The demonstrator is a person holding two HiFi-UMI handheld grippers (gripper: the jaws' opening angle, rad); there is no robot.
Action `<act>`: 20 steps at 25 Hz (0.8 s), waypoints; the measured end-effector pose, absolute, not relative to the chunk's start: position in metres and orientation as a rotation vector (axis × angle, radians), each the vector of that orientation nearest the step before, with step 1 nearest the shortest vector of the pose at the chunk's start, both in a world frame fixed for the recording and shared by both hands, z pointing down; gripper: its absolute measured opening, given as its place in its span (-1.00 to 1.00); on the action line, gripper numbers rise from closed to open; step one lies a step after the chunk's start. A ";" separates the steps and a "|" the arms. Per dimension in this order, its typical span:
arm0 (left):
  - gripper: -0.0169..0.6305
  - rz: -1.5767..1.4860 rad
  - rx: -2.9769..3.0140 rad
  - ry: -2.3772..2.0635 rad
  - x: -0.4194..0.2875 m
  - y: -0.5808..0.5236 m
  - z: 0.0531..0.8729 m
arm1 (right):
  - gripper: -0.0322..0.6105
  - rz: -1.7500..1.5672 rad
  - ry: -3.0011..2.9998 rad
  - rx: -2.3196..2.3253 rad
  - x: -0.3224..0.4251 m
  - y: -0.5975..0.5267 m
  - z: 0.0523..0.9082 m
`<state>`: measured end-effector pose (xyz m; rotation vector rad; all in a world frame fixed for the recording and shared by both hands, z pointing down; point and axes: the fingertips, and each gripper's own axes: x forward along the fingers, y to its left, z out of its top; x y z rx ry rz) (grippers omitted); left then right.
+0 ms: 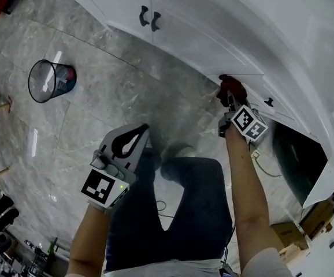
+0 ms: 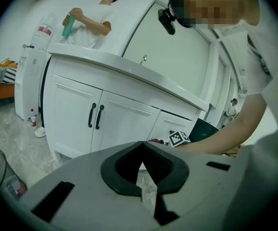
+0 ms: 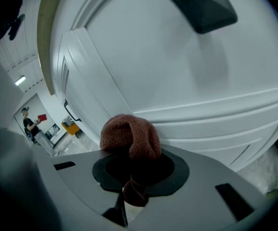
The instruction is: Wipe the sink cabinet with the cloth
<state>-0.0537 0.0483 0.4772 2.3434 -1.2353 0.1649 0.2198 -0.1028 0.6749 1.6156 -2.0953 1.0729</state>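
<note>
Rust-brown knitted cloth (image 3: 129,138) is bunched into a ball between the jaws of the right gripper (image 3: 132,174). The jaws are closed down tight on it, with a tail of the fabric poking back through the dark pads. In the head view the cloth (image 1: 232,88) is pressed against the white sink cabinet (image 1: 201,22), on the lower edge of a panel, at about two o'clock from the person's knee. The right gripper (image 1: 229,101) reaches out to it at the end of a bare, extended forearm. From the right gripper's own camera, the cabinet face (image 3: 177,81) fills the frame with moulded white trim, and a dark knob (image 3: 201,6) sits up at one o'clock.

The left gripper (image 1: 133,137) hangs well apart from the cabinet, low over the grey marbled floor (image 1: 97,114), at about eight o'clock from the cloth. Its jaws are drawn together with nothing between them, and only a sliver of floor shows through the pads (image 2: 141,170).

A pair of black door handles (image 1: 149,18) sits on the cabinet doors at eleven o'clock from the cloth. A wire basket (image 1: 47,81) stands on the floor at nine o'clock. In the left gripper view a second person (image 2: 88,20) stands behind the countertop holding a teal bottle.
</note>
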 end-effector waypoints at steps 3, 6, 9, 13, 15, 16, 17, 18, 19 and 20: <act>-0.91 0.255 2.334 -1.186 -0.045 0.050 0.487 | -0.67 1.020 -2.075 1.610 0.247 -0.096 0.678; -0.91 0.277 2.370 -1.137 -0.028 0.049 0.489 | -0.67 0.996 -2.060 1.630 0.276 -0.090 0.678; -0.91 0.297 2.391 -1.091 -0.012 0.048 0.489 | -0.68 1.000 -2.028 1.680 0.307 -0.080 0.679; -0.91 0.321 2.425 -1.038 0.008 0.046 0.491 | -0.68 1.013 -1.974 1.765 0.349 -0.065 0.677; -0.91 0.338 2.437 -1.006 0.019 0.048 0.491 | -0.68 1.019 -1.951 1.807 0.371 -0.058 0.676; -0.91 0.346 2.442 -0.992 0.025 0.048 0.491 | -0.68 1.022 -1.943 1.823 0.381 -0.055 0.675; -0.91 0.352 2.445 -0.979 0.031 0.049 0.491 | -0.68 1.026 -1.939 1.835 0.392 -0.053 0.675; -0.91 0.356 2.448 -0.966 0.038 0.050 0.491 | -0.68 1.027 -1.933 1.848 0.403 -0.050 0.674; -0.91 0.360 2.452 -0.952 0.044 0.051 0.491 | -0.68 1.026 -1.923 1.865 0.415 -0.048 0.672; -0.91 0.365 2.457 -0.938 0.050 0.052 0.491 | -0.68 1.024 -1.905 1.886 0.428 -0.044 0.671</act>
